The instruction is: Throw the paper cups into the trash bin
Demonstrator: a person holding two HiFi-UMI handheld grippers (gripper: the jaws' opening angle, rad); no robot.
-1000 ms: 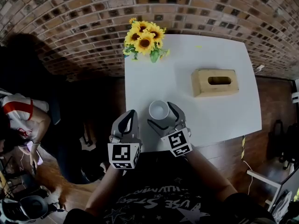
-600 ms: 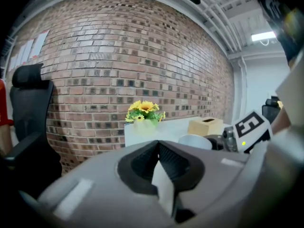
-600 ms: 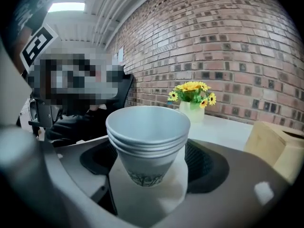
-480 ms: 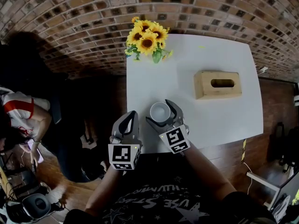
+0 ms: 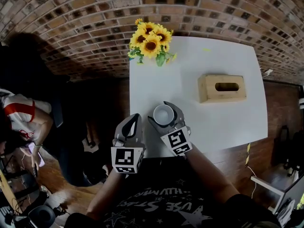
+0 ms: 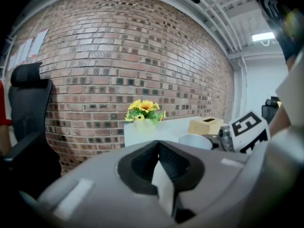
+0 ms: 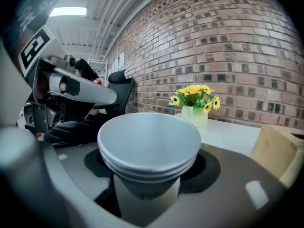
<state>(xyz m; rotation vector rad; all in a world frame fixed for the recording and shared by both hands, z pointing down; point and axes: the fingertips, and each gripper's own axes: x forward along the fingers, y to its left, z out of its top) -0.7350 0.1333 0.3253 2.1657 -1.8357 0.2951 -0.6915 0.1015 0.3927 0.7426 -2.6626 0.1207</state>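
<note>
At the far left a seated person (image 5: 21,120) is no part of the job, and nothing on that side, or anywhere else in view, can be made out as a trash bin. Next comes the left hand-held gripper (image 5: 135,116), held off the near-left edge of the worktop (image 5: 223,122) over the dark floor, its jaws together and nothing between them; it looks idle. Just to its right the paper cups (image 5: 164,114) stand upright near the front edge of the worktop, nested in one stack that shows three rims in the right gripper view. The right hand-held gripper (image 5: 160,112) has its jaws on either side of that stack and is closing them on it, though the pads do not clearly press yet. Farther right and back are a vase of sunflowers (image 5: 150,42) and a wooden tissue box (image 5: 222,88), both well apart from the cups. By my reading the task is barely begun: the pick-up is in hand, nothing has been thrown away, and lifting the stack, carrying it to the bin and dropping it all remain.
</note>
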